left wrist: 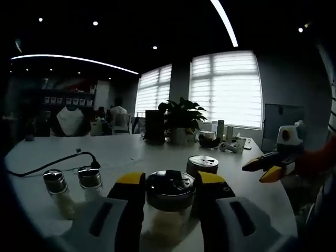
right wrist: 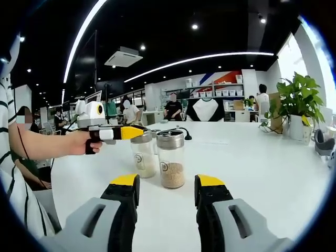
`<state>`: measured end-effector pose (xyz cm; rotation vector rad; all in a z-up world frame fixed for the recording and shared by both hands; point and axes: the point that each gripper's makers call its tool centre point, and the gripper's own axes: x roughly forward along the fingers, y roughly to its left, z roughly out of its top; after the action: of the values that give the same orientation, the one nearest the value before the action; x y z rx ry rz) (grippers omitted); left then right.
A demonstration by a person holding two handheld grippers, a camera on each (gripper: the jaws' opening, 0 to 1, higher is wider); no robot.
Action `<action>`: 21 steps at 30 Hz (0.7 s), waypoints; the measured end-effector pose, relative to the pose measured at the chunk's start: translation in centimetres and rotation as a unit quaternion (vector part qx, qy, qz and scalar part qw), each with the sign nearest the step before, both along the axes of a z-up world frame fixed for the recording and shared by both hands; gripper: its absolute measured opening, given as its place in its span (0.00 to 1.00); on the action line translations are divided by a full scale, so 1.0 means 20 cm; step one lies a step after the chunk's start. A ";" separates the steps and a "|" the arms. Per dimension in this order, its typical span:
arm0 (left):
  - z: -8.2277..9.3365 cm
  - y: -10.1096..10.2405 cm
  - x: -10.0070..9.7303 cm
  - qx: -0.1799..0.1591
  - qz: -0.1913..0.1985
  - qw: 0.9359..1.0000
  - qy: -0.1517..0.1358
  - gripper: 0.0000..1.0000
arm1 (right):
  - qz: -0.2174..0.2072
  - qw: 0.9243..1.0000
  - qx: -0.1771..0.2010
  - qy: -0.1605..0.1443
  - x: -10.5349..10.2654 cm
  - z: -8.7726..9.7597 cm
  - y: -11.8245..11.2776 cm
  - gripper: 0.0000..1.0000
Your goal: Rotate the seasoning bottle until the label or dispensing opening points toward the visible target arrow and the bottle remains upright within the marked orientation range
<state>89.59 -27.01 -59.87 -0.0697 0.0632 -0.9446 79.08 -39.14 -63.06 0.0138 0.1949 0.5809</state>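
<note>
A glass seasoning bottle [left wrist: 169, 195] with a dark lid and pale contents stands upright on the white table [left wrist: 131, 152]. My left gripper [left wrist: 169, 181] is shut on it, both yellow-tipped jaws pressed to its sides just below the lid. In the right gripper view the same bottle [right wrist: 142, 157] stands left of centre, with the left gripper [right wrist: 128, 132] reaching in at lid height. My right gripper [right wrist: 168, 184] is open with nothing between its jaws, a little short of a second bottle [right wrist: 171, 167] holding brown grains. It also shows at the right [left wrist: 265, 169] of the left gripper view.
Two small shakers [left wrist: 55, 185] [left wrist: 90, 178] stand left of the held bottle, and another lidded bottle [left wrist: 202, 164] is just behind it. A black cable [left wrist: 52, 164] lies on the table. A potted plant [right wrist: 299, 100] stands at the far edge. A person's arm [right wrist: 47, 144] holds the left gripper.
</note>
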 end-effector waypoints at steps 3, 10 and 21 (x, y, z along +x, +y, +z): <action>0.00 0.00 0.00 0.000 -0.008 1.000 -0.002 0.40 | 0.001 1.000 0.001 0.002 0.00 0.00 0.00 0.41; 0.00 -0.01 -0.01 -0.007 -0.037 0.999 -0.004 0.40 | 0.004 1.000 0.000 0.004 0.00 -0.02 0.00 0.41; 0.00 -0.01 -0.02 -0.013 -0.062 0.998 -0.002 0.40 | 0.008 1.000 -0.003 0.004 0.00 -0.02 0.00 0.41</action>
<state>89.27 -27.25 -59.84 -0.0884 0.0528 -1.0701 79.01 -39.07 -63.52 0.0089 0.2042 0.5956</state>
